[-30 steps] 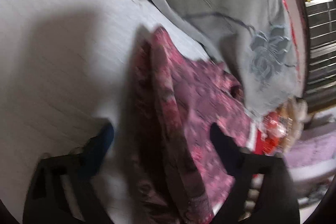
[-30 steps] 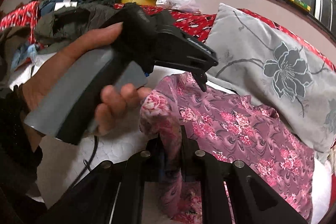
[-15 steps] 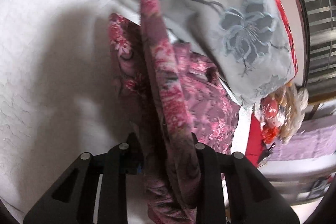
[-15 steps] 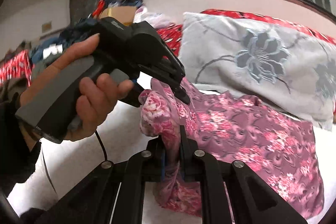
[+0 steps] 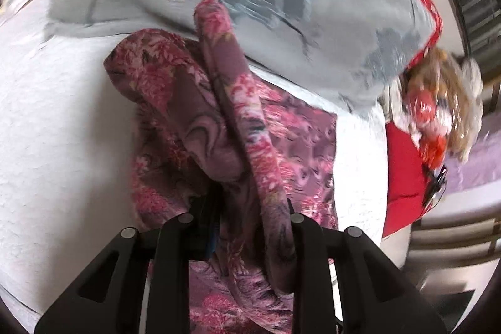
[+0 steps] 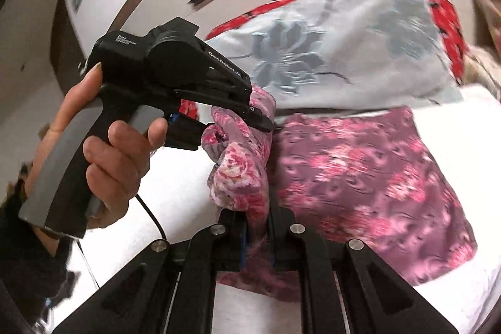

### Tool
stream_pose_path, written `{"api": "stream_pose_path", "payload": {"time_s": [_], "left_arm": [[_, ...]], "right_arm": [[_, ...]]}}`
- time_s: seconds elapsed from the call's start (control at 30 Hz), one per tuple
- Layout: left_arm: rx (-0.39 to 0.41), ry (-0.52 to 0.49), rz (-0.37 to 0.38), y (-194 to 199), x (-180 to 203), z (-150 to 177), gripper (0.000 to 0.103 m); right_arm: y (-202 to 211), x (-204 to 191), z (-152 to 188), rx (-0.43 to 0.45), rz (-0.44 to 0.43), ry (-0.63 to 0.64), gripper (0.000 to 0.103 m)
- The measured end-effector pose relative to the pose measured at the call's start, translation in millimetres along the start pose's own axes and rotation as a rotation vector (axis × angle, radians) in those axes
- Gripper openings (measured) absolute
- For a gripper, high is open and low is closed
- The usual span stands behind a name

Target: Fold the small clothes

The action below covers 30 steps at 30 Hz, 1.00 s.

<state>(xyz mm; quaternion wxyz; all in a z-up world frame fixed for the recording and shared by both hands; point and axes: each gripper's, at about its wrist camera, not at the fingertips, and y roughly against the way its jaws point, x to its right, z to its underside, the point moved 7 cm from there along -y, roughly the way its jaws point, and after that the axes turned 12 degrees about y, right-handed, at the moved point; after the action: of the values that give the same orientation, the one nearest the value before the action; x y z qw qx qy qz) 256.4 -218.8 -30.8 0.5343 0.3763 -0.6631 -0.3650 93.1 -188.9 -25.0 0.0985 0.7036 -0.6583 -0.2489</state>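
We grip the garment (image 6: 360,177) with both grippers so one edge lifts for a fold. The right gripper (image 6: 256,237) has its jaws closed on a bunched edge; just beyond, the left gripper (image 5: 247,218) pinches the same edge. The rest lies on the white bed (image 5: 56,121), below the grey pillow (image 6: 344,52).

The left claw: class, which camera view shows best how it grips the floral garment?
The right wrist view. It shows the left claw from outside, in the hand, shut on the floral garment's raised fold. The left wrist view shows only that claw's black linkage, cloth bunched between and hiding the fingertips.
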Motion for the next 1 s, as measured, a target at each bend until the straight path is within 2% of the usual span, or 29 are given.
{"api": "stream_pose_path", "payload": {"time_s": [0.17, 0.3, 0.37, 0.43, 0.5, 0.53, 0.6, 0.7, 0.73, 0.8, 0.87, 0.9, 0.97, 1.0], "left_arm": [[-0.03, -0.068, -0.001, -29, 47, 15, 0.021], [-0.043, -0.146, -0.054, -65, 80, 29, 0.022], [-0.05, -0.177, -0.077, -82, 92, 36, 0.035], [-0.034, -0.199, -0.089, -85, 97, 39, 0.041], [-0.032, -0.211, -0.055, -80, 99, 42, 0.047], [-0.037, -0.197, 0.003, -75, 99, 42, 0.048], [-0.037, -0.144, 0.093, -58, 92, 36, 0.049], [0.026, -0.054, 0.188, -23, 67, 18, 0.052], [0.056, -0.032, 0.189, -11, 52, 12, 0.056], [0.105, -0.019, 0.145, 1, 25, 6, 0.057], [0.14, -0.005, 0.08, 6, -13, 5, 0.057], [0.141, 0.009, 0.064, 5, -28, 6, 0.057], [0.118, 0.072, 0.065, -7, -55, 8, 0.057], [0.098, 0.1, 0.075, -12, -63, 10, 0.057]], "right_arm": [[22, 45, 3, 0.034, 0.039, -0.104, 0.009], [37, 86, 12, 0.042, 0.073, -0.202, 0.009], [40, 107, 21, 0.035, 0.09, -0.266, 0.009], [37, 129, 34, 0.01, 0.094, -0.342, 0.009], [31, 147, 49, -0.022, 0.086, -0.421, 0.009], [27, 151, 56, -0.041, 0.077, -0.447, 0.01], [18, 158, 68, -0.088, 0.082, -0.473, 0.01], [9, 164, 82, -0.125, 0.074, -0.52, 0.012], [10, 165, 83, -0.126, 0.061, -0.542, 0.014], [17, 165, 78, -0.133, 0.056, -0.544, 0.02], [36, 169, 64, -0.091, 0.096, -0.5, 0.027], [43, 171, 58, -0.061, 0.11, -0.488, 0.031], [53, 181, 35, 0.003, 0.147, -0.469, 0.049], [50, 185, 23, 0.013, 0.145, -0.456, 0.05]]}}
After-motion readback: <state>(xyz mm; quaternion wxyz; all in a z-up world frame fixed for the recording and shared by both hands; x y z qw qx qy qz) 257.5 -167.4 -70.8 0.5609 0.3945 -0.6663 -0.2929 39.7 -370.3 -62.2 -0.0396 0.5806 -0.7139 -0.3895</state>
